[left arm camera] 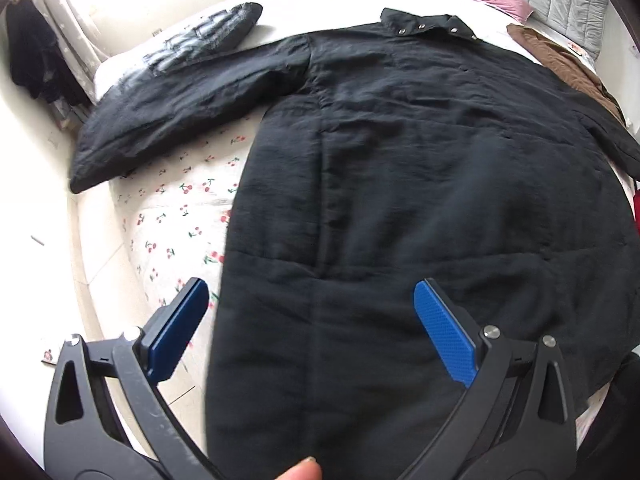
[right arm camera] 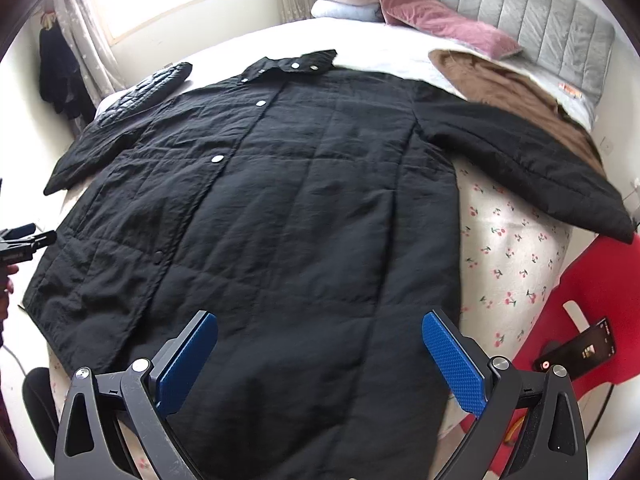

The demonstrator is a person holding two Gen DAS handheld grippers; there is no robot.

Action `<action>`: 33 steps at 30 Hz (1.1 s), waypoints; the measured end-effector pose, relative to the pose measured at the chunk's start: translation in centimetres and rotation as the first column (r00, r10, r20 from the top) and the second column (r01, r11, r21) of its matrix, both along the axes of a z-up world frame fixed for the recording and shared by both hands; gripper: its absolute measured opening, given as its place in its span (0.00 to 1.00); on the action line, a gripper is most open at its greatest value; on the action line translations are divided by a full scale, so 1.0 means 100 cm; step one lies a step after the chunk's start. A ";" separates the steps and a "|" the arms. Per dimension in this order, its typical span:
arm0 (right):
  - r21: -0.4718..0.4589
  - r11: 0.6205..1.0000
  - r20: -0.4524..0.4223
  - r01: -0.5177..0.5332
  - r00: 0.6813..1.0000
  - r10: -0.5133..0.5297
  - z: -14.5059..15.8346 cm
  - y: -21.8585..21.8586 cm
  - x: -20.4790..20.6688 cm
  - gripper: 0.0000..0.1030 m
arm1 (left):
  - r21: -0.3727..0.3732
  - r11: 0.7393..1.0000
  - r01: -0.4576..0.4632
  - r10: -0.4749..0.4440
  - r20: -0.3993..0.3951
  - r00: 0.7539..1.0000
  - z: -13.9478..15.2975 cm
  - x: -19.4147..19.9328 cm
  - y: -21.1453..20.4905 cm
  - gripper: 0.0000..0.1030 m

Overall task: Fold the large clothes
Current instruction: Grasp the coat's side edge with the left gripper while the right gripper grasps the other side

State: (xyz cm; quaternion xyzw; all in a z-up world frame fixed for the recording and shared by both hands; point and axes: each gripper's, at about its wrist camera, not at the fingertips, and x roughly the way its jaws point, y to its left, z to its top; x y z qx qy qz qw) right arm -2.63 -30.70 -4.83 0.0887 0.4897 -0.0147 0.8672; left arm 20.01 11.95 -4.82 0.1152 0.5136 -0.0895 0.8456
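- Currently: black coat (right arm camera: 280, 200) spread flat on bed (right arm camera: 516, 256), sleeves out.
- Left gripper (left arm camera: 312, 316): jaws wide, over coat's hem, holding nothing.
- Right gripper (right arm camera: 320, 352): likewise.

Left gripper (left arm camera: 312, 312): black linkage arms, silver screws, blue textured pads (left arm camera: 446, 332); right gripper (right arm camera: 320, 344) identical; bare fingertip (left arm camera: 300, 470) at six o'clock.

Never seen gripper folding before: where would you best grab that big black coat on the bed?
Probably the cuff of the sleeve on the black coat, approached from the outer side: it lies flat, spread outward, with its edge free over the bed sheet.
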 end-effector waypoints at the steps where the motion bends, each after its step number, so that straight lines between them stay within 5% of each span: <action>1: 0.045 0.999 -0.006 -0.005 1.000 0.005 -0.005 -0.016 0.001 1.00 | -0.024 1.000 0.016 -0.017 -0.031 0.999 -0.007 0.007 0.008 0.99; 7: 0.309 0.950 -0.010 0.049 0.999 -0.048 -0.045 -0.096 0.007 1.00 | -0.263 0.964 0.040 -0.089 -0.177 0.980 -0.045 0.029 0.049 0.89; 12: 0.547 0.833 -0.030 0.080 0.997 -0.076 -0.084 -0.119 -0.002 0.87 | -0.387 0.922 0.022 -0.114 -0.216 0.970 -0.051 0.019 0.058 0.87; 20: 0.640 0.768 -0.036 -0.001 0.999 0.031 -0.094 -0.089 -0.035 0.72 | -0.439 0.898 0.035 -0.167 -0.266 0.949 -0.048 -0.018 0.060 0.71; 23: 0.674 0.738 -0.053 -0.024 0.995 0.080 -0.099 -0.077 -0.050 0.59 | -0.456 0.890 0.027 -0.177 -0.289 0.941 -0.048 -0.029 0.055 0.52; 25: 0.655 0.755 -0.070 -0.031 0.992 0.101 -0.101 -0.069 -0.057 0.27 | -0.452 0.892 0.020 -0.174 -0.302 0.937 -0.048 -0.034 0.049 0.29; 27: 0.601 0.799 -0.061 -0.030 0.995 0.083 -0.092 -0.066 -0.061 0.14 | -0.449 0.894 0.011 -0.164 -0.304 0.939 -0.042 -0.040 0.042 0.20; 33: 0.463 0.884 0.061 -0.057 0.998 0.032 -0.012 -0.069 -0.068 0.10 | -0.495 0.866 0.076 -0.216 -0.232 0.949 0.018 -0.070 0.017 0.17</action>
